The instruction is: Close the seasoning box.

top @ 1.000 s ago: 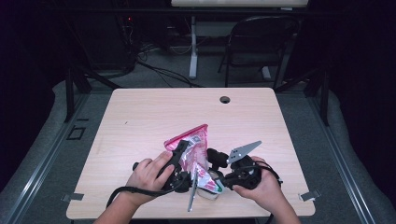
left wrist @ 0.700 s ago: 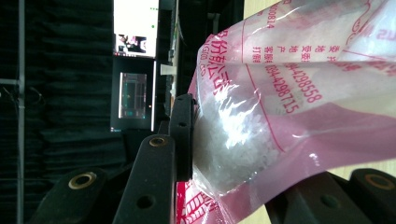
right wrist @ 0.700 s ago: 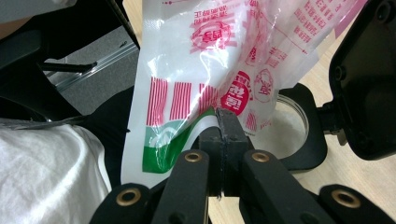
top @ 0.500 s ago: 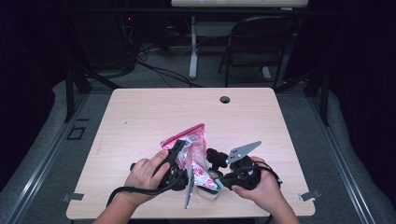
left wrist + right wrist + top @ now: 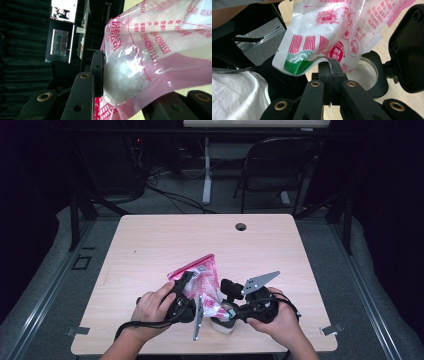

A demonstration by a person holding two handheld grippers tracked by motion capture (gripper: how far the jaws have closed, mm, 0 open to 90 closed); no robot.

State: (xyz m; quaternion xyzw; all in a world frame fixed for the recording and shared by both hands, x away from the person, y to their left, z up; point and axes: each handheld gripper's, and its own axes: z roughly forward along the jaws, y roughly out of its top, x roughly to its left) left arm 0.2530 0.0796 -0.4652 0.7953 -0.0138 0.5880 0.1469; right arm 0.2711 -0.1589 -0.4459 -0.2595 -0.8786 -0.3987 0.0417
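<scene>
A person holds a pink and clear plastic bag (image 5: 202,282) of white grains above the near edge of the wooden counter (image 5: 150,245). The left gripper (image 5: 182,287) is clamped on the bag's side. The right gripper (image 5: 331,65) pinches its lower edge, just above a small round container (image 5: 367,73) of white grains.

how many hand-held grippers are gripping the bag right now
2. The left hand-held gripper clamps the bag along its left side; the right hand-held gripper pinches its lower edge above the small round container of white grains.
</scene>
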